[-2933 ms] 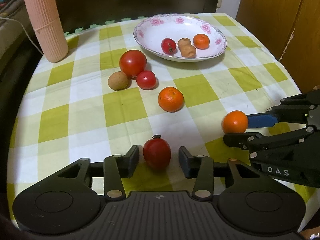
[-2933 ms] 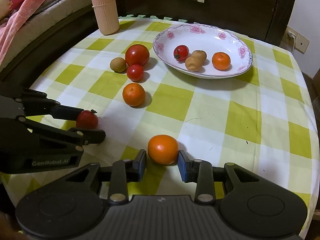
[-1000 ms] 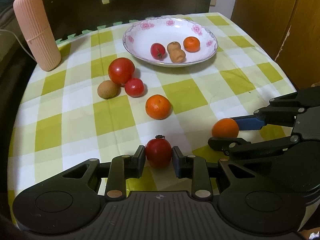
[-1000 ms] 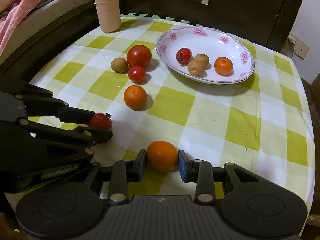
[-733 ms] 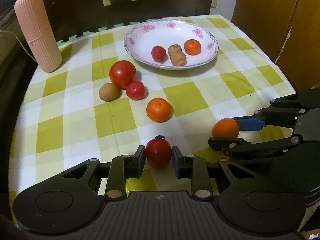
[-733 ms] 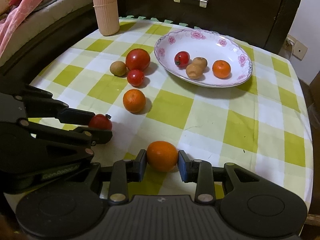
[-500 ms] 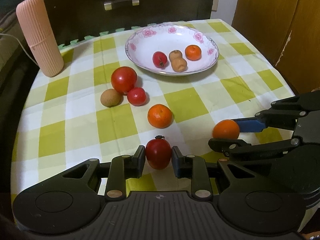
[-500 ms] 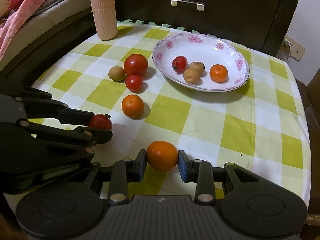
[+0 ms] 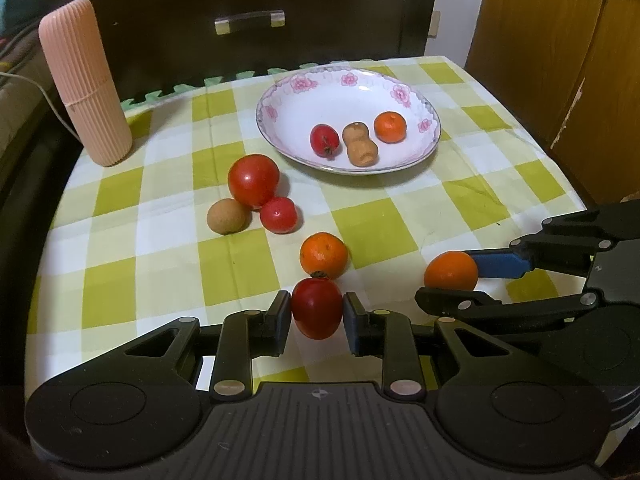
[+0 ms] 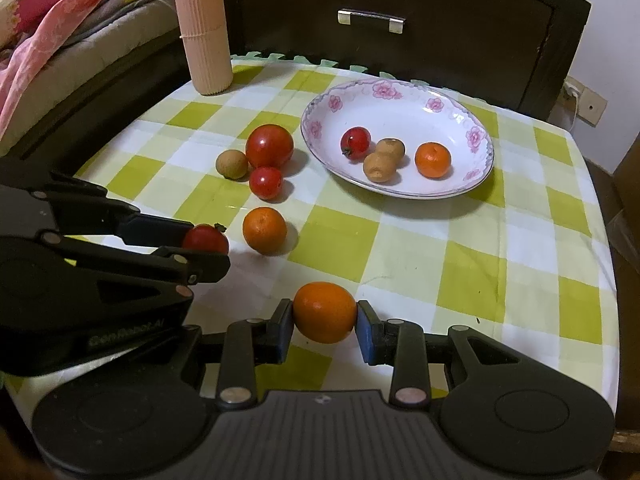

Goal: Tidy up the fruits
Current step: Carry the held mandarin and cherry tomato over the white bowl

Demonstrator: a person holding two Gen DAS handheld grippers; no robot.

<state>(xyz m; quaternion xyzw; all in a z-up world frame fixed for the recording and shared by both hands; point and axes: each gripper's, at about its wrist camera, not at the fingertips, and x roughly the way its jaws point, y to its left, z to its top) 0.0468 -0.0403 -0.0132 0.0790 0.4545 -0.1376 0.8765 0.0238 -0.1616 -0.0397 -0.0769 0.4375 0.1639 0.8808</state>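
My left gripper (image 9: 317,316) is shut on a small red tomato (image 9: 316,307), held above the checked tablecloth. My right gripper (image 10: 324,322) is shut on an orange tangerine (image 10: 325,312); it also shows at the right of the left wrist view as the tangerine (image 9: 451,271). A flowered white plate (image 9: 424,106) at the back holds a small tomato (image 9: 324,140), two brown fruits (image 9: 361,145) and a tangerine (image 9: 390,127). On the cloth lie a big tomato (image 9: 253,180), a small tomato (image 9: 279,215), a brown round fruit (image 9: 226,216) and a tangerine (image 9: 323,255).
A ribbed pink cylinder (image 9: 85,82) stands at the table's back left. A dark drawer front (image 9: 248,24) rises behind the table, a wooden cabinet (image 9: 560,40) at the right. Bedding (image 10: 48,20) lies left of the table. Bare cloth (image 10: 500,240) lies at the right.
Both grippers closed on their fruits, then lifted them and moved forward toward the plate. The loose fruits on the cloth have not moved.
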